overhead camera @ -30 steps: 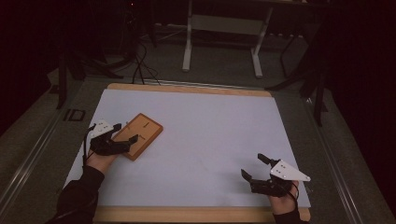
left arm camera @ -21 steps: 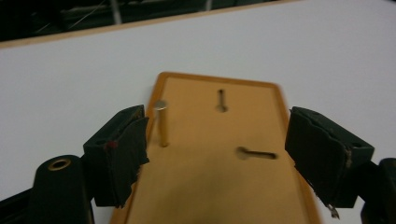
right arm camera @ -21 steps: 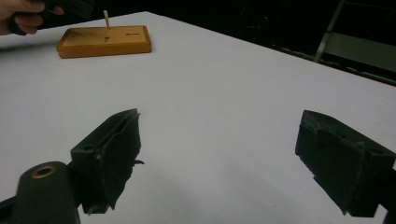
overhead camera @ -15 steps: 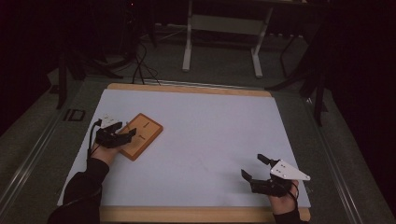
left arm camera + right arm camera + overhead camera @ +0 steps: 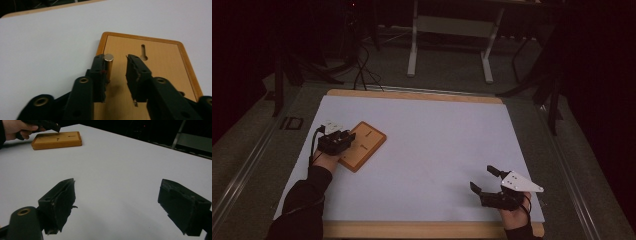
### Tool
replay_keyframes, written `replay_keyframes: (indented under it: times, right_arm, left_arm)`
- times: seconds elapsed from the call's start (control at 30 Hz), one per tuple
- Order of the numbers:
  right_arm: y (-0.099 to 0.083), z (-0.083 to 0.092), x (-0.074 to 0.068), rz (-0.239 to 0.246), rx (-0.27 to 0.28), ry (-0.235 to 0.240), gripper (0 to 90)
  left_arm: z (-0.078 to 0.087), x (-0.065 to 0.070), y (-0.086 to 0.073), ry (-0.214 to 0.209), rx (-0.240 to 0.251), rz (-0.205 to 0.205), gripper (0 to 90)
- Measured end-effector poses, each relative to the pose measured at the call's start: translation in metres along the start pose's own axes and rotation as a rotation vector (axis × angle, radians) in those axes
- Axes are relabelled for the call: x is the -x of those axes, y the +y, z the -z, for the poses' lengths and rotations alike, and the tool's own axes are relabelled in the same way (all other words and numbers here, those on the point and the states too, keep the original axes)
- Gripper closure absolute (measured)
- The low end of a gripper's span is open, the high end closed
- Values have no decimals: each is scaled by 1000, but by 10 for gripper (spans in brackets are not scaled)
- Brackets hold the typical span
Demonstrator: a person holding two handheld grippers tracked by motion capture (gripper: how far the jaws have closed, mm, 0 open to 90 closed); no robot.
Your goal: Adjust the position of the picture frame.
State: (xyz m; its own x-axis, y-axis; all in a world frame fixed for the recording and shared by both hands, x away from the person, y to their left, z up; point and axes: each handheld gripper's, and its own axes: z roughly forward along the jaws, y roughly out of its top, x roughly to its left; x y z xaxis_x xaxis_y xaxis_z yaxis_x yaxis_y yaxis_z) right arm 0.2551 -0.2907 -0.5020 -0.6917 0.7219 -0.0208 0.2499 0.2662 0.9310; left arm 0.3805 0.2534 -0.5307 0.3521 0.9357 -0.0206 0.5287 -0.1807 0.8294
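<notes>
The left gripper [image 5: 117, 65] has moved in over the wooden board [image 5: 160, 67] and its jaws have just been closing around an upright metal peg [image 5: 109, 65]. The peg touches one pad; the other is still apart, so no grip yet. The right gripper [image 5: 117, 205] rests spread wide, empty, near the table [image 5: 437, 130] edge.

One camera hangs high behind me, looking forward and down over the whole desk [image 5: 422, 150]. Another rides my left tongs [image 5: 116, 67], pressed close over the wooden board [image 5: 155, 65] near the desk's left edge. The third rides my right tongs [image 5: 117, 202], low near the front right corner, facing that same board [image 5: 57, 140] far off.
</notes>
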Motion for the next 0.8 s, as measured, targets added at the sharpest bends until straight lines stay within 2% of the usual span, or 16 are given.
replay_keyframes:
  times: [0.17,0.2,0.27,0.53,0.67,0.73,0.8]
  right_arm:
    - [0,0,0,1,-2,2,141]
    - [0,0,0,-1,-2,2,141]
    - [0,0,0,-3,-2,2,141]
    - [0,-1,0,-5,-6,8,142]
    - [0,-1,0,-7,-4,10,142]
    - [-1,-1,0,-5,-9,12,142]
    - [0,-2,0,-5,-10,14,142]
  left_arm:
    - [-2,-1,-2,-1,8,-5,717]
    - [-3,-1,-4,-4,23,4,715]
    - [-4,-1,-4,-6,22,8,716]
    - [-10,0,-9,20,29,12,737]
    - [-12,2,-9,32,31,0,739]
    - [-12,1,-8,52,33,11,788]
    - [-12,0,-8,49,35,19,830]
